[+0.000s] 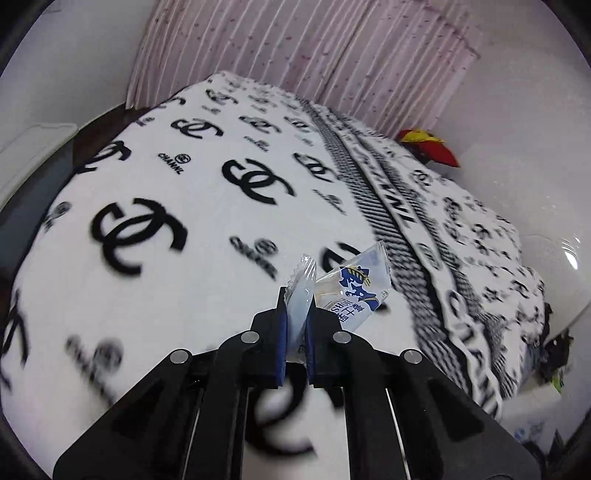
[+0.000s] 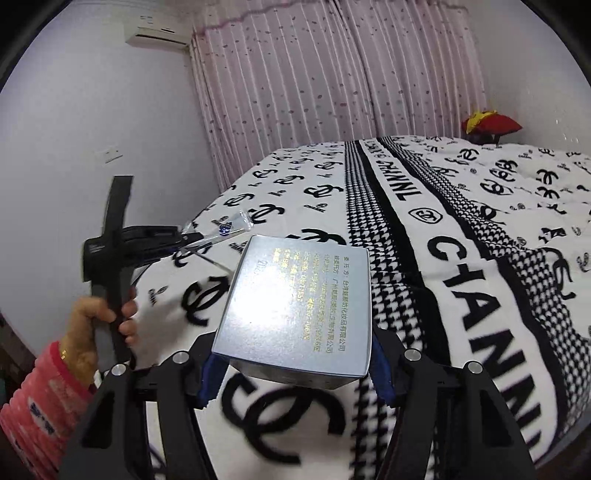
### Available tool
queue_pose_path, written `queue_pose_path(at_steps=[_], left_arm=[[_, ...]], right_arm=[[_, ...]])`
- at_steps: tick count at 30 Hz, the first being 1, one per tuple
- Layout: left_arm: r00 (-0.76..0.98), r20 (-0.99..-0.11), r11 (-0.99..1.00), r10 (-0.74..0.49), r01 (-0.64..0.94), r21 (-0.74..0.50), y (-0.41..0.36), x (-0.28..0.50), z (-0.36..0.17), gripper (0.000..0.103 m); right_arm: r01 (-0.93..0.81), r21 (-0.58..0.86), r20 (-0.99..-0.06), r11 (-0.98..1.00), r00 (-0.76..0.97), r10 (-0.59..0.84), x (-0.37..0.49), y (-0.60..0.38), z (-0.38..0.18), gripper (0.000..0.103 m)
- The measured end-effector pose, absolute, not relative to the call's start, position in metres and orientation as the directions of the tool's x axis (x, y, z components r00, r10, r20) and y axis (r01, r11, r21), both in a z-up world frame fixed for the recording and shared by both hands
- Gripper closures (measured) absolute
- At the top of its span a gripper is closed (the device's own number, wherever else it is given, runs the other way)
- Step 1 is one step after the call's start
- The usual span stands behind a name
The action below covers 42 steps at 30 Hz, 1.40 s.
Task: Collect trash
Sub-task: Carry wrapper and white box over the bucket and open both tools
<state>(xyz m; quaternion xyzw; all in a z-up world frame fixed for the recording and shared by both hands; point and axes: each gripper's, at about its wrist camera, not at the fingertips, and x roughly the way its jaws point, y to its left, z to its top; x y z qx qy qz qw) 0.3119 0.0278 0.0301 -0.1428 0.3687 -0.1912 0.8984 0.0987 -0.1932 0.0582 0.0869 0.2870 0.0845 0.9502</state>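
Left gripper (image 1: pixel 297 314): fingers are clamped on a clear snack wrapper (image 1: pixel 347 284) with blue print, which is held up above the bed (image 1: pixel 155 206); in the right wrist view the same left gripper (image 2: pixel 192 236) is seen off to the left, gripped by the person's hand (image 2: pixel 107 314)
Right gripper (image 2: pixel 291 365): fingers are pressed against the two sides of a silver box (image 2: pixel 299 310) with gold lettering, which is lifted clear of the bedspread
Task progress: two pieces of trash are judged to be picked up already, one per gripper; dropping them into a bin is judged to be what is left
Bin: no trash container can be made out in either view, so where the items must go cannot be told
Remaining trash: no other loose litter is seen on the bedspread; dark and yellow-green items (image 1: pixel 556 362) near the bed's lower right corner are too blurred to identify
Surroundings: pink curtain (image 2: pixel 332 74) behind the bed, air conditioner (image 2: pixel 159 33) high on the wall, red and yellow object (image 2: pixel 487 123) at the far end of the bed
Obstacles: both grippers are full, so nothing more can be taken until one is emptied
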Motion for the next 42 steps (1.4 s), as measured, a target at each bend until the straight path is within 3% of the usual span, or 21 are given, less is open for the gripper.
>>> queue_pose_path(at_steps=[11,21,34,42], left_arm=[[0.736,-0.560,0.925,-0.379,0.294,-0.240,0.040,0.103,0.056,0.096],[0.636,-0.681,0.920,-0.363,0.359,-0.156,0.028,-0.020,-0.006,0.096],[0.368,-0.880,0.893,-0.299,0.432,-0.122,-0.012,-0.051,-0.130,0.096],[0.253,-0.944,0.894,-0.211,0.440,-0.082,-0.036,-0.044,-0.179,0.096]], right_arm=[[-0.166,0.169,-0.527,0.972,0.818,0.231,-0.006,-0.188,0.065,0.040],[-0.197,0.141,-0.644,0.970,0.726,0.241,-0.069,-0.190,0.010,0.040],[-0.212,0.161,-0.831,0.964,0.498,0.248,-0.091,-0.177,-0.102,0.040],[-0.206,0.214,-0.906,0.955,0.324,0.273,-0.084,-0.170,-0.160,0.040]])
